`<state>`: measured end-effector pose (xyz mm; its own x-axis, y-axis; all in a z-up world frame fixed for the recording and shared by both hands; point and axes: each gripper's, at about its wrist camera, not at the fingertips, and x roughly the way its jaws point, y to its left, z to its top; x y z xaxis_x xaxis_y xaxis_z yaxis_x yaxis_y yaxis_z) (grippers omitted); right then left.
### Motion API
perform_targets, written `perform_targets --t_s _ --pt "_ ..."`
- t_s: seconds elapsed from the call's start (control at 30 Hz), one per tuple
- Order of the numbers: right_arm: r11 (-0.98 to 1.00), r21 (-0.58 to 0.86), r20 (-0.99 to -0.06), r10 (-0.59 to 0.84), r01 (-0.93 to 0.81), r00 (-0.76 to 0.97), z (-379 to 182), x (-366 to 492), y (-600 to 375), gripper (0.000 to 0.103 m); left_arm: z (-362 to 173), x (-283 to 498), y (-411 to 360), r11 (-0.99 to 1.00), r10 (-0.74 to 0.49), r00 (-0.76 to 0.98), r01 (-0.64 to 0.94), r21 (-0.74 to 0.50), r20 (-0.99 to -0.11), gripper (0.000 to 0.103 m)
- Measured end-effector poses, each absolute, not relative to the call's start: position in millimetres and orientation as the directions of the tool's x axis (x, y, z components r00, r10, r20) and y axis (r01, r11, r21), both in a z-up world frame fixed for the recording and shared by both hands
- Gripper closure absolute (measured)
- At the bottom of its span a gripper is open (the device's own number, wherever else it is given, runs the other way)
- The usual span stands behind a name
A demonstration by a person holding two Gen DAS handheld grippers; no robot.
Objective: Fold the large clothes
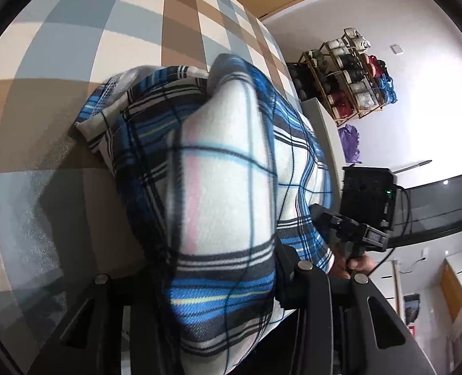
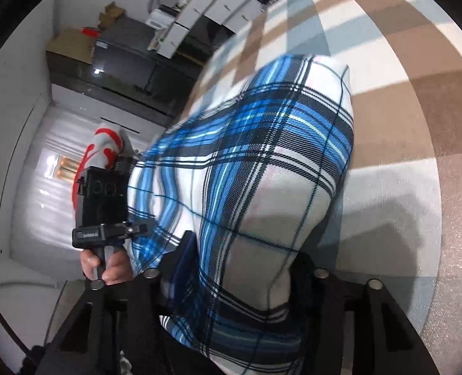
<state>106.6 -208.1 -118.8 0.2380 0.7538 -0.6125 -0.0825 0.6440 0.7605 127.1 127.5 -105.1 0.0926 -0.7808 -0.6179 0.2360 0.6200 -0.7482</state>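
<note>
Both hand-held grippers, left [image 1: 227,328] and right [image 2: 231,318], pinch bunched plaid garment [image 1: 231,168] raised above the checked bed [image 1: 90,31]. Risk: thick, uneven bunch slips loose, skewing the fold.

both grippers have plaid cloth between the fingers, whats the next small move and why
Probably lift both ends together and carry them across toward the far edge. The plaid garment is bunched between the fingers of the left gripper and of the right gripper, with the rest draped on the checked surface, so a fold looks ready to start.
</note>
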Motion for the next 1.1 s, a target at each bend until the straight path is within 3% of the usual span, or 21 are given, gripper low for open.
perform_targets --t_s 0.2,0.37,0.5,0.63,0.9,1.1 --pt "0.64 0.754 -0.581 0.755 -0.147 0.304 -98 97 -200 0.071 -99 122 124 0.623 -0.779 0.124 0.254 -0.74 -0.614 0.078" --pt "0.637 0.746 -0.531 0.745 -0.195 0.404 -72 91 -198 0.073 -83 116 127 0.592 -0.806 0.167 0.267 -0.761 -0.568 0.081" --pt "0.605 0.763 -0.463 0.758 -0.228 0.459 -45 85 -198 0.072 -48 108 134 0.579 -0.815 0.218 0.301 -0.757 -0.537 0.081" --pt "0.591 0.765 -0.44 0.771 -0.257 0.461 -7 88 -178 0.073 6 98 148 0.625 -0.781 0.256 0.334 -0.706 -0.57 0.081" --pt "0.573 0.727 -0.413 0.805 -0.378 0.426 104 123 -83 0.073 114 86 240 0.696 -0.717 0.344 0.296 -0.654 -0.606 0.081" --pt "0.488 0.75 -0.357 0.867 -0.446 0.348 146 166 33 0.072 165 70 344 0.776 -0.609 0.492 0.211 -0.594 -0.622 0.081"
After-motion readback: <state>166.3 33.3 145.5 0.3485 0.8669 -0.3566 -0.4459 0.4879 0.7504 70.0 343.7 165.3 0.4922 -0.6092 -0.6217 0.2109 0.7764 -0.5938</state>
